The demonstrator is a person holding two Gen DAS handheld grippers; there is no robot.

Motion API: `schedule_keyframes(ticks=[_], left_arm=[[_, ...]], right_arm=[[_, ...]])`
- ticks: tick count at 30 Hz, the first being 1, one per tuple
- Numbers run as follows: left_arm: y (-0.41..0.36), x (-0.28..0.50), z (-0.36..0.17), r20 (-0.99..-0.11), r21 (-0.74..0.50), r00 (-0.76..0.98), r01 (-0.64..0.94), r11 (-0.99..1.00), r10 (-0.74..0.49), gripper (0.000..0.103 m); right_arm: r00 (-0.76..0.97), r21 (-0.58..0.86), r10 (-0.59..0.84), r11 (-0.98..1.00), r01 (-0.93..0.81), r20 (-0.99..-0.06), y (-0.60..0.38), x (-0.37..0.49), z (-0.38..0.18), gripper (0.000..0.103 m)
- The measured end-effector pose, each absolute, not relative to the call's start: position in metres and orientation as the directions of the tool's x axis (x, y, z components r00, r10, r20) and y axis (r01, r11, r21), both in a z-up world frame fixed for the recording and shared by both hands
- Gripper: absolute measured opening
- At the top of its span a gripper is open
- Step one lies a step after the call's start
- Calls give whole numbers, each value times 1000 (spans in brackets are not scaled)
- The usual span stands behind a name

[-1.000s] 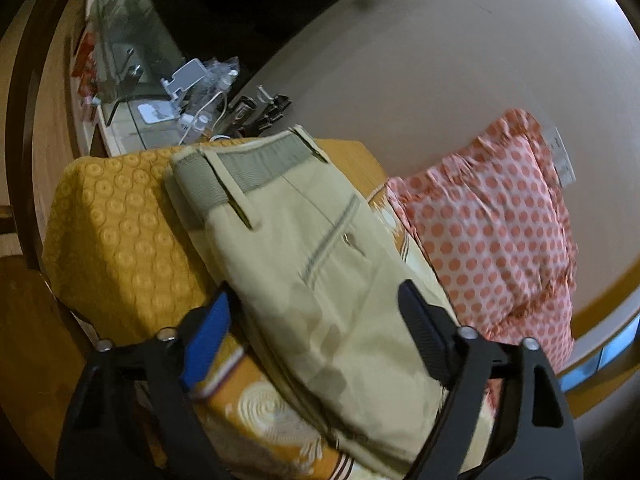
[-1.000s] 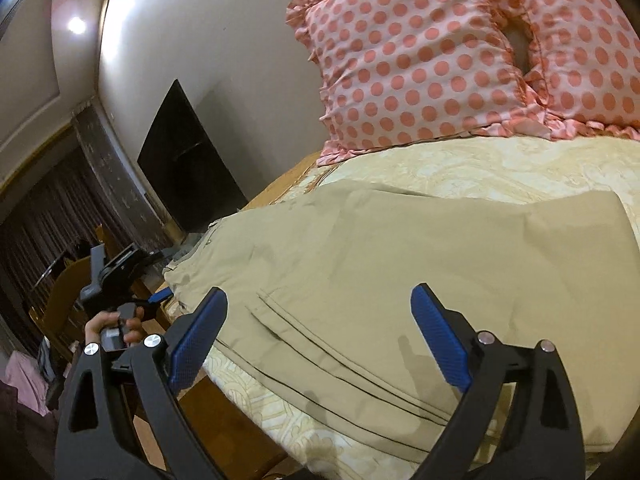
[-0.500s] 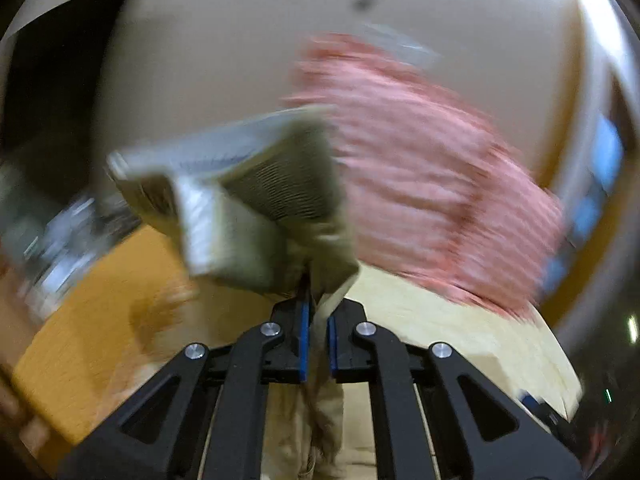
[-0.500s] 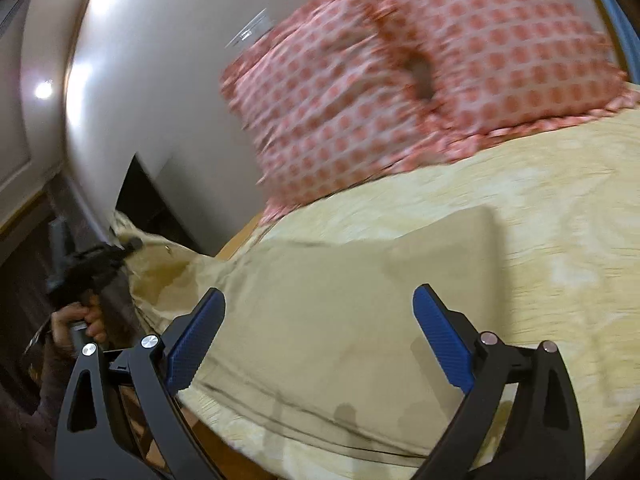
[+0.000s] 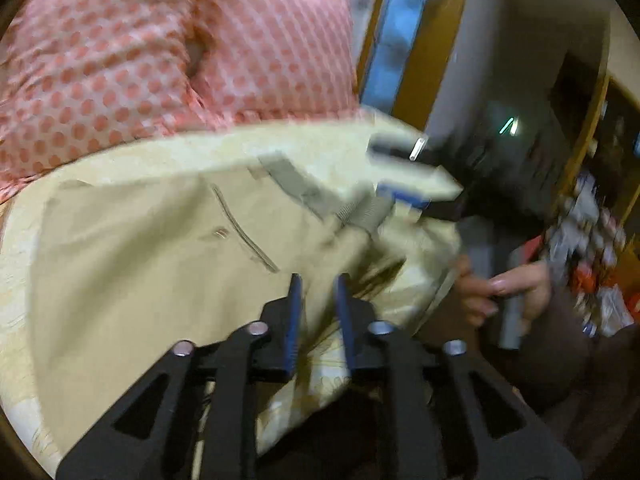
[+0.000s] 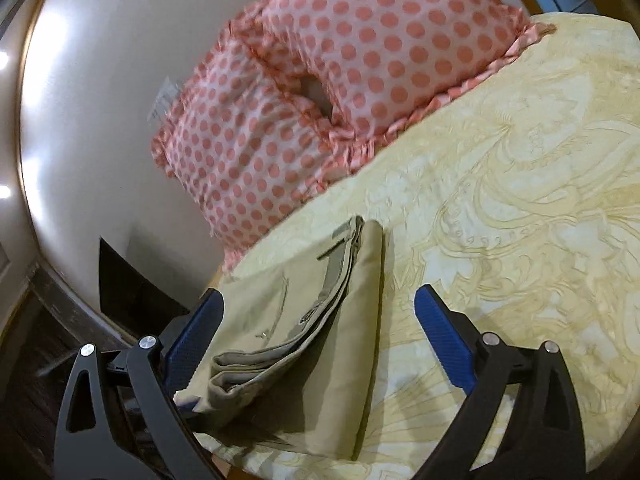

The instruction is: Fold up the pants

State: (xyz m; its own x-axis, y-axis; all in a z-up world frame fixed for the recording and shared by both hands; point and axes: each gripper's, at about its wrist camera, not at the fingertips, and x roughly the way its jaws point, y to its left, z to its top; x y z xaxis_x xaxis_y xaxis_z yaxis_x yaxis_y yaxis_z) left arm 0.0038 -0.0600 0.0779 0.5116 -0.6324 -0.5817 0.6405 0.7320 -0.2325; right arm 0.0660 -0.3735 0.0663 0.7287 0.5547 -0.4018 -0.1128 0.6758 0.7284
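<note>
Khaki pants (image 6: 316, 344) lie folded on the yellow patterned bedspread (image 6: 520, 220), waistband on top of the legs near the bed's edge. In the left wrist view the pants (image 5: 160, 248) show the back pocket and waistband, blurred. My left gripper (image 5: 318, 288) has its jaws slightly apart over the pants' edge, with no cloth clearly pinched. My right gripper (image 6: 320, 312) is open and straddles the folded pants just above them. It also shows in the left wrist view (image 5: 416, 176), at the waistband end.
Two pink polka-dot pillows (image 6: 320, 92) lean on the wall at the head of the bed. A dark panel (image 6: 128, 284) stands by the bed's edge. The person's hand (image 5: 500, 292) holds the right gripper's handle. Cluttered shelves (image 5: 592, 224) are at the right.
My left gripper carried the waistband over onto the legs and its jaws have parted a little. The pants went from one flat layer to a folded stack. My right gripper moved over the stack.
</note>
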Motion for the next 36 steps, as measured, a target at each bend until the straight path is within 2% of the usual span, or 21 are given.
schedule_keyframes(ticks=[2, 4, 7, 10, 12, 15, 16, 17, 18, 19, 20, 21, 22, 23, 26, 33, 34, 36], left_arm=[[-24, 7, 97, -517, -255, 595, 580, 774, -616, 61], [28, 23, 106, -492, -263, 707, 436, 861, -508, 69], [77, 59, 85, -601, -305, 696, 254, 918, -392, 68], [95, 87, 54, -685, -357, 608, 201, 912, -402, 68], [92, 100, 39, -711, -394, 553, 197, 897, -434, 68], [86, 110, 25, -724, -443, 491, 207, 872, -484, 68], [81, 111, 23, -732, -435, 483, 213, 875, -481, 69], [78, 113, 25, -732, -426, 485, 222, 877, -478, 70], [74, 115, 25, -739, -419, 475, 231, 878, -477, 70], [73, 117, 26, -743, -412, 474, 233, 881, -473, 63], [73, 116, 28, -743, -411, 471, 239, 880, -475, 46], [74, 115, 31, -738, -422, 468, 243, 873, -487, 35], [76, 118, 33, -727, -440, 465, 248, 863, -505, 16], [76, 120, 35, -716, -457, 462, 256, 852, -523, 12], [67, 134, 47, -703, -426, 495, 281, 860, -510, 10], [35, 204, 70, -659, -323, 621, 278, 905, -425, 8], [30, 215, 69, -663, -314, 625, 269, 911, -413, 9], [19, 243, 57, -721, -233, 615, 217, 948, -318, 20]], right_arm=[[680, 710, 575, 695, -113, -455, -363, 83, 64, 98], [640, 683, 572, 724, -100, -513, -354, 98, 59, 97], [594, 612, 531, 787, -80, -605, -339, 119, 53, 88], [569, 542, 494, 835, -99, -658, -324, 129, 52, 86], [552, 513, 488, 850, -123, -676, -315, 133, 52, 83], [547, 451, 462, 877, -164, -699, -303, 135, 52, 69], [542, 437, 456, 882, -175, -706, -301, 134, 52, 61], [537, 423, 455, 886, -190, -711, -300, 133, 52, 44], [520, 436, 483, 873, -220, -705, -300, 132, 51, 37], [503, 460, 514, 855, -239, -695, -301, 132, 50, 23], [489, 485, 544, 837, -255, -682, -302, 133, 49, 18], [485, 494, 557, 828, -264, -674, -302, 133, 50, 16], [486, 494, 562, 825, -273, -670, -302, 134, 52, 15], [487, 506, 575, 816, -280, -657, -304, 137, 55, 13], [509, 526, 594, 800, -289, -624, -308, 148, 65, 12], [627, 452, 513, 849, -273, -586, -312, 210, 94, 11], [646, 439, 486, 863, -250, -588, -315, 224, 94, 11], [656, 379, 417, 901, -210, -629, -313, 245, 85, 17]])
